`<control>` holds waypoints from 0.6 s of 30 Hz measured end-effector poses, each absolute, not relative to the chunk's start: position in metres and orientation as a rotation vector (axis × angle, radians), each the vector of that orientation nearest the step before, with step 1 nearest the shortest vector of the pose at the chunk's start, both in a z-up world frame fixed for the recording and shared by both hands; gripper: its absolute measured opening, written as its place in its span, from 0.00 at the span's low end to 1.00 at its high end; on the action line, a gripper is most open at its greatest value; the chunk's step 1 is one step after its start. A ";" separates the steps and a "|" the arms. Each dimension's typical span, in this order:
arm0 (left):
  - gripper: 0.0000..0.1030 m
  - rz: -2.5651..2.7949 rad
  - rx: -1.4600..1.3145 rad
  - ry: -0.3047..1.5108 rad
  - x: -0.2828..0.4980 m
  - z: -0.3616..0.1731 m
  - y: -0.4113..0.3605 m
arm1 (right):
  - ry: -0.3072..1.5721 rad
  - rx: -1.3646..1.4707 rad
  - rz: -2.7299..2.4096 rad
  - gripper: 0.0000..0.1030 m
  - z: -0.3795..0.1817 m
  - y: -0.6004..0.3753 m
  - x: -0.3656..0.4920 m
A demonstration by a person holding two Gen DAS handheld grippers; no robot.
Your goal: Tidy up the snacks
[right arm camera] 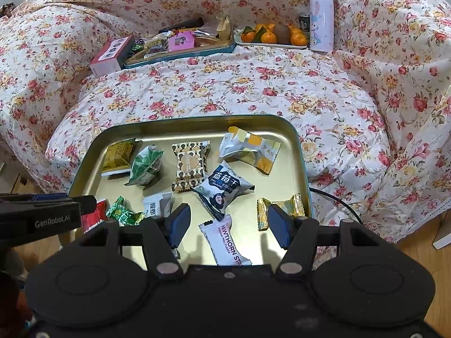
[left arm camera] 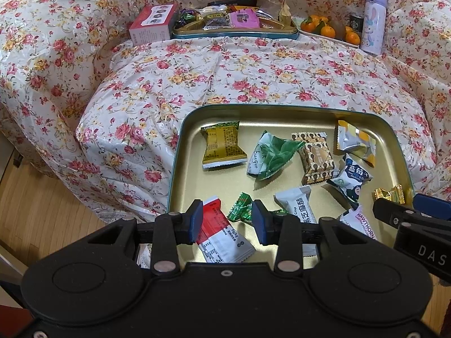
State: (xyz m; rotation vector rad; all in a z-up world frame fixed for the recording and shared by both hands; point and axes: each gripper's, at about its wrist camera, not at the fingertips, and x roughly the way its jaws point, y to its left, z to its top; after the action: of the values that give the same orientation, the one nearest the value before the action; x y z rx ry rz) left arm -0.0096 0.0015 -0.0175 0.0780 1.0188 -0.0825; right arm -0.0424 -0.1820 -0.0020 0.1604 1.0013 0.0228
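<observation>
The left gripper (left arm camera: 227,222) is hovering with its jaws standing apart and gripping nothing above the near edge of the gold-lined, teal-rimmed rectangular metal tin lid (left arm camera: 282,109), over a red-and-white snack packet (left arm camera: 218,232). The right gripper (right arm camera: 227,224) is likewise hanging empty with jaws apart, above a white packet lettered "HAWTHORN" (right arm camera: 227,242). Loose wrapped snacks are lying scattered in this lid on the flower-printed cloth (left arm camera: 225,76), and a second filled teal tin (left arm camera: 234,32) is sitting well apart at the far side.
</observation>
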 end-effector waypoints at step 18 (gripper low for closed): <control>0.47 -0.081 0.077 1.029 -0.008 -0.018 0.000 | 1.008 0.166 0.021 0.62 -0.005 -0.182 -0.043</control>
State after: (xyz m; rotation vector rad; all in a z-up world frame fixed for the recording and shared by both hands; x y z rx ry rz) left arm -0.0083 0.0004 -0.0184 0.0767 1.0288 -0.0814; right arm -0.0427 -0.1820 -0.0053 0.1664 1.0076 0.0207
